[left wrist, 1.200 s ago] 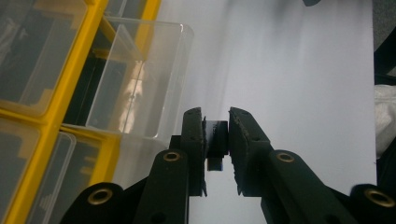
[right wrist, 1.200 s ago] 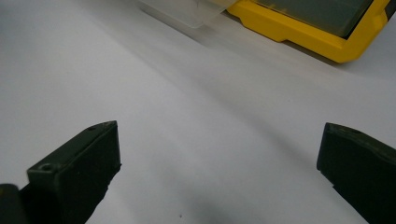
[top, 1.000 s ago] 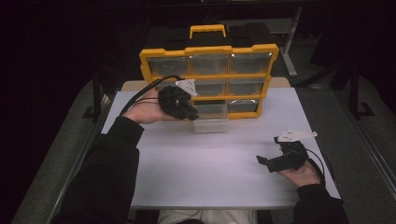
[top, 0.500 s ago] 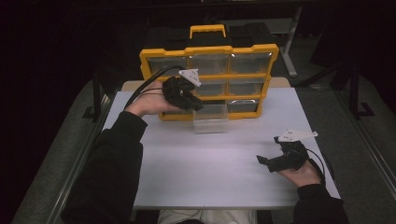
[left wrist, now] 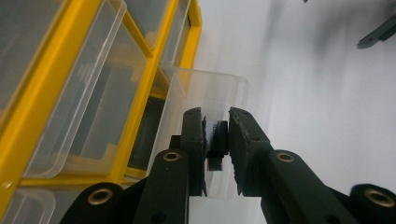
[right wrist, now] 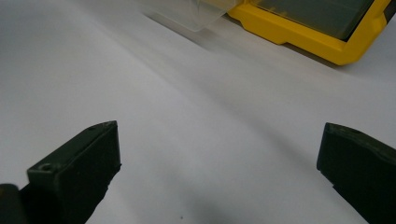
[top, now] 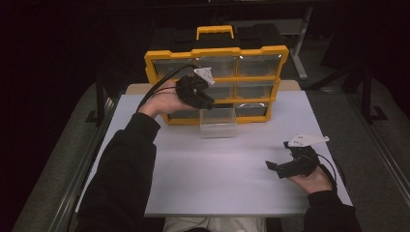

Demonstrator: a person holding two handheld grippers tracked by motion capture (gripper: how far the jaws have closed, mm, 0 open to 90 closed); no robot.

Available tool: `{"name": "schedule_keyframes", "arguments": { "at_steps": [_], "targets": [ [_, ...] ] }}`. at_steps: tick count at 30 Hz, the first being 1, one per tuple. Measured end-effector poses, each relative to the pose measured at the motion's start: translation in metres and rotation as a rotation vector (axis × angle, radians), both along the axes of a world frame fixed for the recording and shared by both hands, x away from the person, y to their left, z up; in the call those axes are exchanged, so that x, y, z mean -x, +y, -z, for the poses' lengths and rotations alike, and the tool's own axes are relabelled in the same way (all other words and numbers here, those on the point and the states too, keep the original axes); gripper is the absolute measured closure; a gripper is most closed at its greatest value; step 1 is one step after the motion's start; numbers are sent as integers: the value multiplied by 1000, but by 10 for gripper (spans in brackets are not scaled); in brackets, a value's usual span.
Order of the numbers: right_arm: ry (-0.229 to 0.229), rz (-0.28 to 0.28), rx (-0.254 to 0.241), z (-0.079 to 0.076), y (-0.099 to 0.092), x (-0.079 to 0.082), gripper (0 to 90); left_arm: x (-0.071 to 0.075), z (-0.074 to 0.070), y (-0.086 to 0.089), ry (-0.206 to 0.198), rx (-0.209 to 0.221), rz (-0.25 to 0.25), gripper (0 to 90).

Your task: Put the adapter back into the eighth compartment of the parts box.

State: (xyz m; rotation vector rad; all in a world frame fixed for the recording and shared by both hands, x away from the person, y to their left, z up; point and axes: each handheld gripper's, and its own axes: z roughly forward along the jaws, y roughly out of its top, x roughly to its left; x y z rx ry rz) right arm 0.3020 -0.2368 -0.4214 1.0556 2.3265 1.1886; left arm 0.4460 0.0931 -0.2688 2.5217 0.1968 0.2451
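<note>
A yellow organizer case (top: 215, 53) stands upright at the table's far edge, with clear drawers in its frame. One clear drawer (top: 217, 123) sticks out of the bottom row onto the white table. My left gripper (top: 205, 99) hovers just above that drawer, in front of the case's middle row. In the left gripper view its jaws (left wrist: 215, 116) are shut on a small black part (left wrist: 217, 140), with the pulled-out drawer (left wrist: 205, 88) directly beyond them. My right gripper (top: 275, 166) rests low at the table's right front, its jaws (right wrist: 219, 149) open with nothing between them.
The white tabletop (top: 217, 179) lies between the two hands. Metal rails run along both sides of the table (top: 92, 159). The case's yellow frame (right wrist: 299, 30) and the clear drawer (right wrist: 187, 11) lie ahead of the right gripper.
My left hand has moved away from me and slightly right, from beside the drawer's left end to in front of the case's middle row. The right hand has stayed put.
</note>
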Motion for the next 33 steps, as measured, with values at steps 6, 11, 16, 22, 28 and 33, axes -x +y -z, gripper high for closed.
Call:
{"name": "schedule_keyframes", "arguments": {
  "at_steps": [6,11,16,22,28,33],
  "targets": [
    [3,-1,-6,0,0,0,0,-6,9,-11,10,-12,7,763],
    [1,-2,-7,0,0,0,0,-11,18,-21,23,-34,10,763],
    [1,-4,-8,0,0,0,0,-13,24,-27,31,-49,14,762],
    [-5,-2,-9,-1,0,1,0,-15,35,-32,37,-85,17,761],
    [-4,-5,-7,-1,0,1,0,-18,47,-40,42,-111,21,761],
    [-4,-7,-8,-1,-1,1,0,-20,54,-44,51,-131,33,761]
  ]
}}
